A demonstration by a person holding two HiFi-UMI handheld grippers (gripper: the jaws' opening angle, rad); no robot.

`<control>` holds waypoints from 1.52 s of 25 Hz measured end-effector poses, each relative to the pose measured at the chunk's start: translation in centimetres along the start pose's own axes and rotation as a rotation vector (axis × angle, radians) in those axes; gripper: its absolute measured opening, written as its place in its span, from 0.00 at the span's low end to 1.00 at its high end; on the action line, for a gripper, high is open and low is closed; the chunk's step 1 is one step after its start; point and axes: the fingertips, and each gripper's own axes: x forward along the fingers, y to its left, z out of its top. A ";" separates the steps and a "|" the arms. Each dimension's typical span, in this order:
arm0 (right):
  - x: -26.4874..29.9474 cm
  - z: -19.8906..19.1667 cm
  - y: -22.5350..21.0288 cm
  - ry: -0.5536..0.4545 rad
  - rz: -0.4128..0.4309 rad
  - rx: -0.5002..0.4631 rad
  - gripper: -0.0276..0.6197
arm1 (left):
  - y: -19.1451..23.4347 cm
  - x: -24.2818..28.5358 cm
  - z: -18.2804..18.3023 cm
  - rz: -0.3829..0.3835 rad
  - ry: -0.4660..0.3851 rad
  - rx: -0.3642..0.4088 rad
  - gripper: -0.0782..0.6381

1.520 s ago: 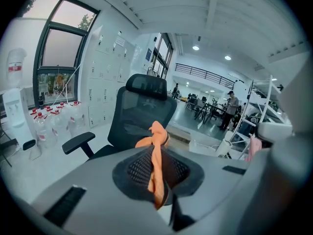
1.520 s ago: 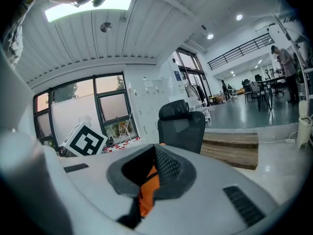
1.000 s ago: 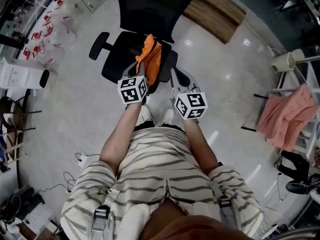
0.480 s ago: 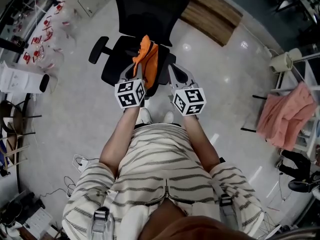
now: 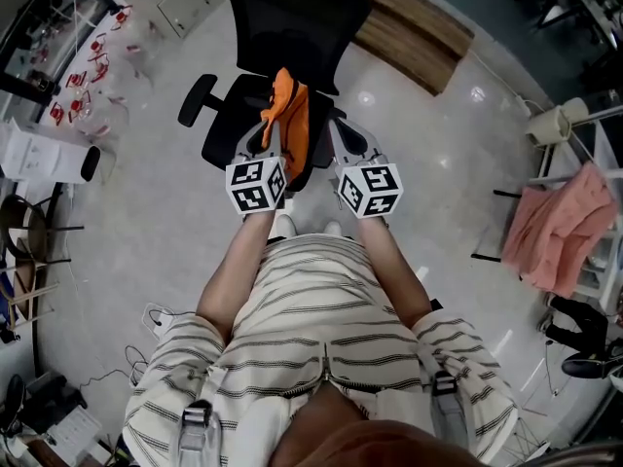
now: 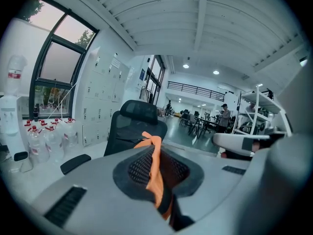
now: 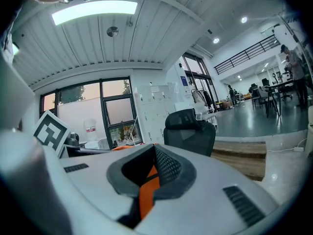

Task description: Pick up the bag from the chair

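Closest in, just past the striped shirt (image 5: 311, 319): two hand-held tools side by side, marker cubes (image 5: 256, 183) facing up. Left gripper (image 6: 156, 173): jaws pinched almost together on a thin band of the soft orange fabric bag (image 5: 290, 115), threaded up between the dark mesh pads (image 6: 137, 168). Right gripper (image 7: 149, 180): jaws likewise closed tight on an orange fold of the same bag. Both holds high on the cloth, one at each side.

Just beyond the jaw tips, hanging slack between them over the front of the seat (image 5: 229, 129): the bag itself, crumpled and narrow, with no shape of its own. Cannot tell whether its lowest edge touches the seat. Judged light, limp and unbreakable. Probably thin enough to creep out of a pinch under a jerk. Best taken as now, by a bunched handful or strap near the top, never by a single loose layer. Best carried with even tension from both sides, to avoid a swing or a snag on the armrest (image 5: 198, 100).

Behind it, the black mesh office chair (image 5: 292, 13), backrest upright. Farther off, pale glossy floor (image 5: 146, 222) and a wooden step (image 5: 419, 27).
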 end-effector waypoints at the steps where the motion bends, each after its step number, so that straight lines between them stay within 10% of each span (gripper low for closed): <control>1: 0.1 0.2 0.0 -0.003 0.001 -0.002 0.07 | -0.1 -0.1 0.3 -0.002 -0.008 0.007 0.15; 38: 1.9 2.3 0.4 -0.058 0.029 -0.050 0.07 | -1.8 -1.6 4.4 -0.032 -0.144 0.095 0.15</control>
